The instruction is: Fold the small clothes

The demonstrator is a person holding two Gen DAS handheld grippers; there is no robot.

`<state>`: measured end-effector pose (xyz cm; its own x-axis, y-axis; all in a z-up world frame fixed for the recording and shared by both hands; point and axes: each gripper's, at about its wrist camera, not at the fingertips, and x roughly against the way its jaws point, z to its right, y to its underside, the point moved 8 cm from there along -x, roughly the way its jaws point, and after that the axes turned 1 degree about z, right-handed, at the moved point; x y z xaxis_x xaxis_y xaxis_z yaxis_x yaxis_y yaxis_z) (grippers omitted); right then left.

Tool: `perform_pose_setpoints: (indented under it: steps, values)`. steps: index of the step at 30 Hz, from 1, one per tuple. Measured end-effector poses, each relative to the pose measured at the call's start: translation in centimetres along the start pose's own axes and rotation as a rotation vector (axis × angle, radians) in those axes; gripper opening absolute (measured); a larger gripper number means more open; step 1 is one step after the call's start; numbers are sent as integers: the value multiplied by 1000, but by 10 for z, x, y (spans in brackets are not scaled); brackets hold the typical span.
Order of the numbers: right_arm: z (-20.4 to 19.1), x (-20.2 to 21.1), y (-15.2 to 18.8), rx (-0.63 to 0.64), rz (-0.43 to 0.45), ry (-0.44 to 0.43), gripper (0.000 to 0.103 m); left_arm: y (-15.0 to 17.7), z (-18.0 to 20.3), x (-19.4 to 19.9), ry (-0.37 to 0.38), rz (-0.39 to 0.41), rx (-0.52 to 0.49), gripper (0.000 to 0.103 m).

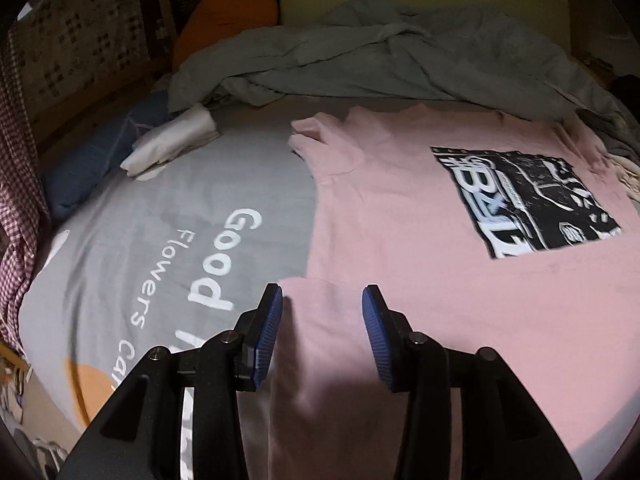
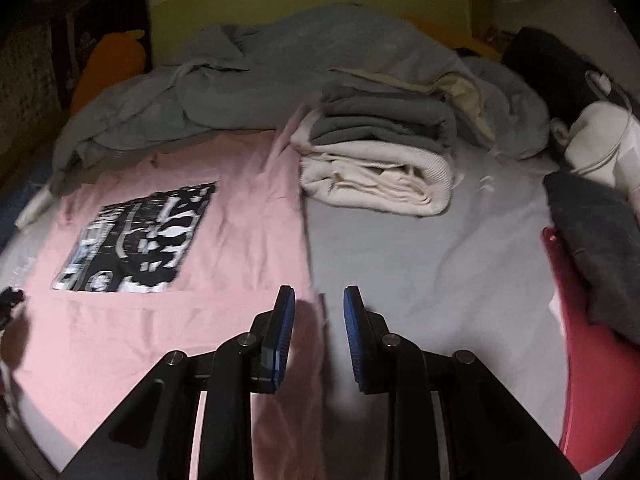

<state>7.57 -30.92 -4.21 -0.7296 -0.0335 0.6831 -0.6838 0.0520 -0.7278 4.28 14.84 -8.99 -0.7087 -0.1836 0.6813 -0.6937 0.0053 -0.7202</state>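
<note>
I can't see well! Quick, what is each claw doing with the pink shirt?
Left claw: open, over the pink shirt, holding nothing.
Right claw: open above the shirt's edge, holding nothing.

My left gripper (image 1: 322, 300) tilts downward, its blue pads (image 1: 269, 334) standing apart with an open gap between them. My right gripper (image 2: 319, 300) tilts down the same way — its pads (image 2: 283, 334) closer together, yet still parted, not pressed.

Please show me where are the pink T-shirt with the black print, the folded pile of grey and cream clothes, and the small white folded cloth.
Pink T-shirt with black print (image 1: 380, 216), left wrist view, plain chest fabric.
Folded pile of grey and cream clothes (image 2: 380, 176), right wrist view, cream bottom layer.
Small white folded cloth (image 1: 172, 144), left wrist view, its top.
</note>
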Motion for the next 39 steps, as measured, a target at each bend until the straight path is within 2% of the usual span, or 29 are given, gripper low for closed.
perform_pose_setpoints:
  steps: [3, 5, 9, 14, 18, 20, 22, 25, 27, 28, 31, 34, 35, 39]
  values:
    - [-4, 0, 8, -3, -27, -22, 25, 15, 1, -15, -60, -78, -42, 42]
    - [-4, -7, 13, 8, -49, -3, 25, 14, -1, -21, -65, -63, -39, 46]
    - [6, -28, 20, 15, -94, 54, 25, 10, -4, -26, -160, -32, -87, 53]
    - [9, -31, 18, 12, -83, 56, 26, 9, -15, -27, -103, -44, -1, 52]
    - [10, -21, 17, 0, -63, 51, 26, 8, -11, -17, -82, -11, -12, 51]
    - [9, -8, 13, -25, -30, 27, 30, 8, -7, -5, -61, 21, -10, 51]
    - [8, 6, 9, -60, 3, -6, 32, 9, -1, 12, -23, 53, -2, 51]
    - [7, 28, 14, -91, 37, -35, 33, 16, 11, 43, 79, 113, 42, 51]
    - [5, 47, 24, -103, 62, -55, 40, 25, 18, 58, 115, 132, 63, 51]
    - [4, 56, 31, -101, 77, -52, 49, 32, 21, 64, 126, 133, 81, 51]
    - [0, 78, 51, -106, 109, -46, 51, 52, 27, 66, 142, 85, 127, 51]
    - [6, 91, 78, -209, 124, -10, 51, 70, 22, 64, 132, 37, 221, 50]
    - [7, 93, 89, -239, 115, 3, 51, 76, 19, 65, 134, 25, 255, 50]
    - [3, 93, 112, -273, 75, -38, 51, 93, 9, 66, 138, -15, 364, 50]
